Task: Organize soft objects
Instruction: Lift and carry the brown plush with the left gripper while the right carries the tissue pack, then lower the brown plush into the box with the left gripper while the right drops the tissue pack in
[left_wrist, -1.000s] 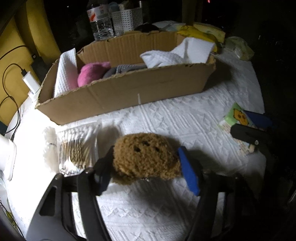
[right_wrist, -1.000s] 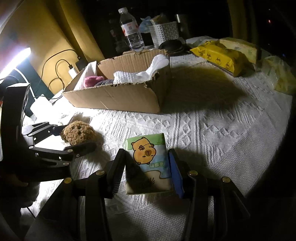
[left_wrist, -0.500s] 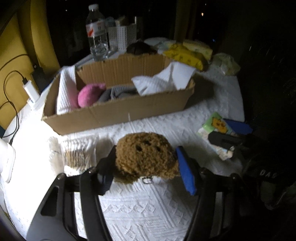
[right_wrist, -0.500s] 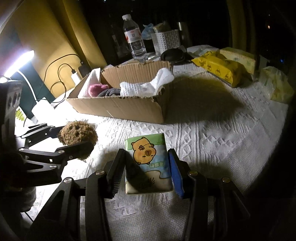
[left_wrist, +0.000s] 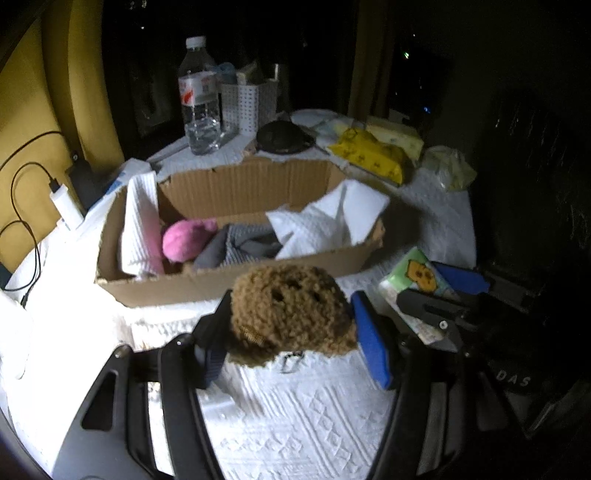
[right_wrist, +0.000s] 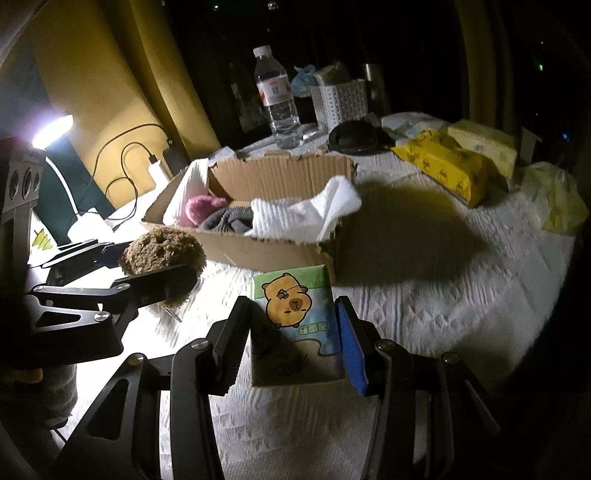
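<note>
My left gripper (left_wrist: 291, 325) is shut on a brown fuzzy plush toy (left_wrist: 291, 306) and holds it above the tablecloth, just in front of the cardboard box (left_wrist: 221, 284). The plush also shows in the right wrist view (right_wrist: 162, 251). My right gripper (right_wrist: 291, 332) is shut on a green tissue pack with a capybara picture (right_wrist: 295, 317), lifted off the cloth; it also shows in the left wrist view (left_wrist: 417, 273). The box (right_wrist: 273, 177) holds a pink plush (left_wrist: 184, 240), grey cloth (left_wrist: 243, 243) and white towels (left_wrist: 321, 225).
A water bottle (left_wrist: 199, 99) and a white basket (left_wrist: 247, 107) stand behind the box. Yellow tissue packs (right_wrist: 443, 166) lie at the back right. A charger with cable (left_wrist: 62, 199) and a lamp (right_wrist: 51, 129) are at the left. A white textured cloth (right_wrist: 424, 295) covers the table.
Both grippers have risen off the table with their loads. The left gripper has carried the brown plush up and forward toward the box's front wall. The right has lifted the tissue pack.
</note>
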